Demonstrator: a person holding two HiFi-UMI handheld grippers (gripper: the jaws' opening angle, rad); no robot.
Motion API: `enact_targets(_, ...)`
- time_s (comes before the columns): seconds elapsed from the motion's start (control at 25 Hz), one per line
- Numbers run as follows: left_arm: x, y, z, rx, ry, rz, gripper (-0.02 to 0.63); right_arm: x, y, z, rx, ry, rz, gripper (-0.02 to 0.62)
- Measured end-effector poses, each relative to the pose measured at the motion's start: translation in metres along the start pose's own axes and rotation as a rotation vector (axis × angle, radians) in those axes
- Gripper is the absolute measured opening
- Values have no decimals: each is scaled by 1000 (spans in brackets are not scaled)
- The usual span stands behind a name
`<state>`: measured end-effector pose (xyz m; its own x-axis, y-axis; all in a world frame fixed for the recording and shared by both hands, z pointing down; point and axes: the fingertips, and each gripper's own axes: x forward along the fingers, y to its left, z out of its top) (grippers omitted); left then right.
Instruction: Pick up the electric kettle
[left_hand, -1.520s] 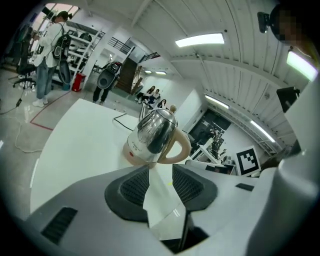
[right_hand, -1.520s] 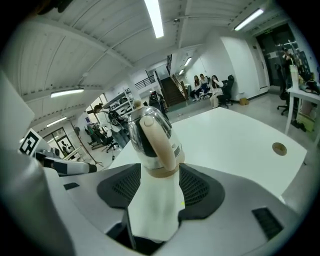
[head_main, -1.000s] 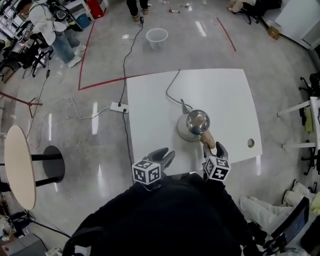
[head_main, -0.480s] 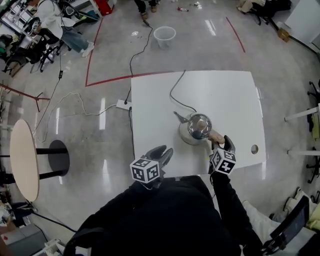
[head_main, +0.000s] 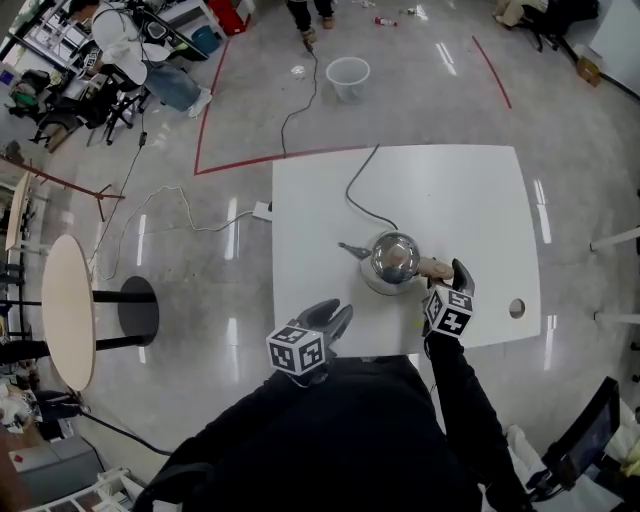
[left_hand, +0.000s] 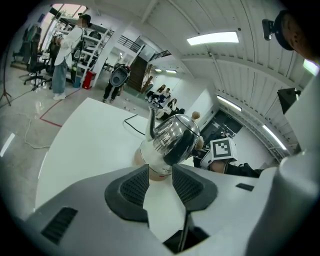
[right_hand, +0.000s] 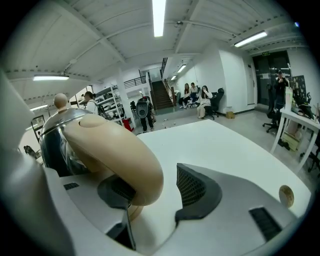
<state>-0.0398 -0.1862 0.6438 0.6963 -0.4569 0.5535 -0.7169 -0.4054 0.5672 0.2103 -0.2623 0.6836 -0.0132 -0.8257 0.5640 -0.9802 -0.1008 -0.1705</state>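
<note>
The electric kettle stands on the white table, lid on, so its inside is hidden. From the head view my right gripper merely meets the kettle's beige handle. The right gripper view shows more: the handle sits between the spread fingers, against one pad, with a clear gap to the other finger. My left gripper hovers well left of the kettle, its fingers narrowly apart with only table between them. A cord leaves the kettle. Far beyond the kettle, a bucket stands on the floor, its contents too small to tell.
</note>
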Motion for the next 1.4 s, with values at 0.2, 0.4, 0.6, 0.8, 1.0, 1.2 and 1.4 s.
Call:
enact_targets(0.2, -9, 5, -2, -18, -22, 43, 158, 13, 5, 17, -194, -71, -2, 217)
enact_targets(0.4, -18, 14, -4, -39, -35, 78, 158, 16, 20, 31, -334, -137, 37, 140)
enact_targets(0.6, -15, 14, -15, -59, -26, 82, 157, 20, 19, 33, -357, -143, 31, 58)
enact_targets(0.8, -19, 11, -16, -59, -24, 78, 156, 13, 22, 38, -336, -169, 47, 60)
enact_targets(1.0, -24, 13, -10, -61, -36, 84, 158, 10, 24, 45, -318, -195, 60, 60)
enact_targets(1.2, -23, 14, -7, -59, -41, 90, 158, 11, 24, 56, -308, -215, 72, 60)
enact_targets(1.4, -23, 19, -7, -64, -42, 88, 158, 7, 31, 67, -239, -237, 121, 53)
